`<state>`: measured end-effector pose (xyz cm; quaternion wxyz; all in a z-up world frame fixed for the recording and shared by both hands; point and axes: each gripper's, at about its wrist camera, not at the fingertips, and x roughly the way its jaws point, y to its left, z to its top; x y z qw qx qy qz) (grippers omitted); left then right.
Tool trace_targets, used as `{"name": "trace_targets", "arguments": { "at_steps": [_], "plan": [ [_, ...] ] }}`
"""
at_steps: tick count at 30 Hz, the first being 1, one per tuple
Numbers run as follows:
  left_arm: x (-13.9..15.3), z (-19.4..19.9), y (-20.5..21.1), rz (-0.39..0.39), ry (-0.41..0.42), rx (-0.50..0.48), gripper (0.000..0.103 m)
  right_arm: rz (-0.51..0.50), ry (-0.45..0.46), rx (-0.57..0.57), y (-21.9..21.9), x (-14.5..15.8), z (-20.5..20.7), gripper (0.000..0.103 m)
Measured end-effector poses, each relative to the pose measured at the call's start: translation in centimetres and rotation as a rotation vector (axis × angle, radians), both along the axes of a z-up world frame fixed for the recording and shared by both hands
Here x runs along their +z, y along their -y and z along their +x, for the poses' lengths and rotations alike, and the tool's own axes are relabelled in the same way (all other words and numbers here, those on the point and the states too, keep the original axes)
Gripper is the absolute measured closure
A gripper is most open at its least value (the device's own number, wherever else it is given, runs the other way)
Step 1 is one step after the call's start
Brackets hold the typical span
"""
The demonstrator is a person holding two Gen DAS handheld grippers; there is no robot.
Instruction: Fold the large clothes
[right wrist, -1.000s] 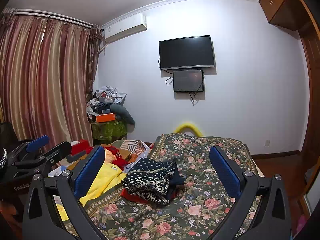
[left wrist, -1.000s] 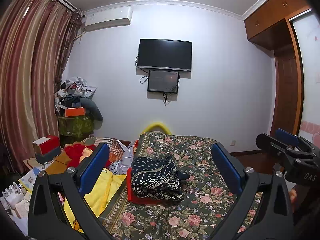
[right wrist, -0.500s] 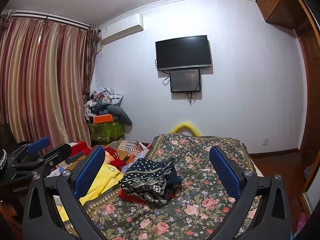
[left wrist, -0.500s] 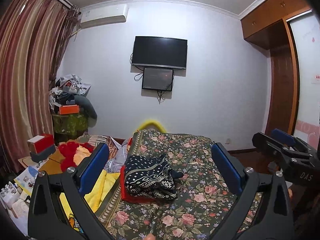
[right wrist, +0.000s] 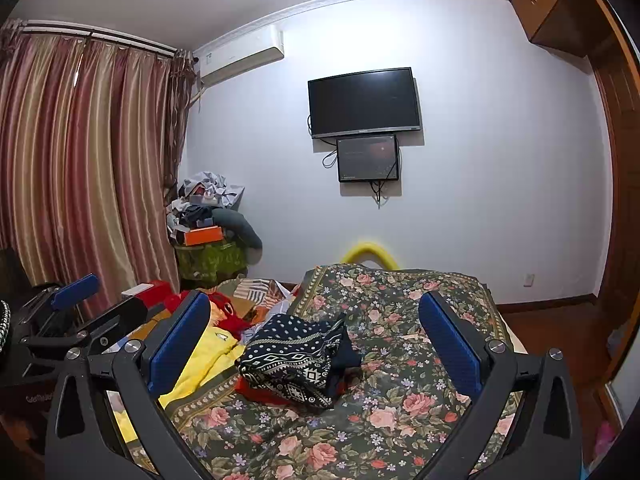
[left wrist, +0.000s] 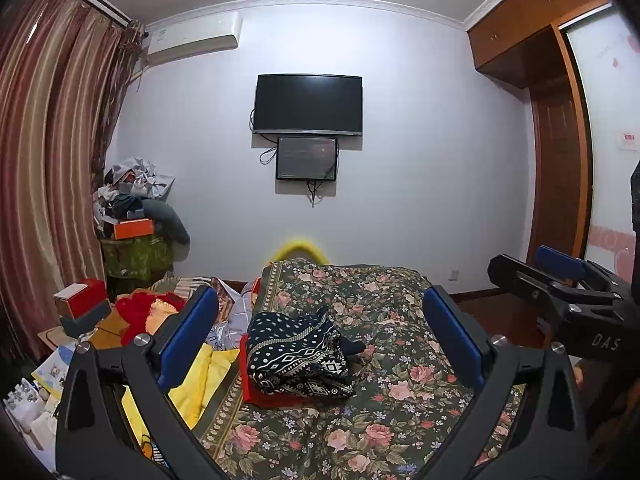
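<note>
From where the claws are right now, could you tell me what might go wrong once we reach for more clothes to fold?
The left claw and right claw are open and empty. The unfolded heap lies left of the floral spread, so a reach may sweep the folded navy garment off the red one beneath it. The yellow garment lies tangled among others; pulling it may drag neighbours along.

Dim, cool indoor light, apparently from overhead; source out of frame. Soft shadows under television (left wrist: 308, 105) and air conditioner (right wrist: 241, 57). Faint sheen on curtains (right wrist: 88, 160). Strong fisheye bending at edges, black vignette in corners. Focus sharp mid-frame, slight softness outward.
</note>
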<state>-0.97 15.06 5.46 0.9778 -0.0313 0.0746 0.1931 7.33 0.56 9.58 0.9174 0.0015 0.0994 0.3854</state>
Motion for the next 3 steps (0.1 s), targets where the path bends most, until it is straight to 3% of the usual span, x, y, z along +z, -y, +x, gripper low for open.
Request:
{"name": "trace_targets", "arguments": {
  "at_steps": [3],
  "plan": [
    [-0.01, 0.0, -0.05, -0.009, 0.0, -0.003, 0.0, 0.002, -0.003, 0.002, 0.03, 0.03, 0.03, 0.0]
  ]
}}
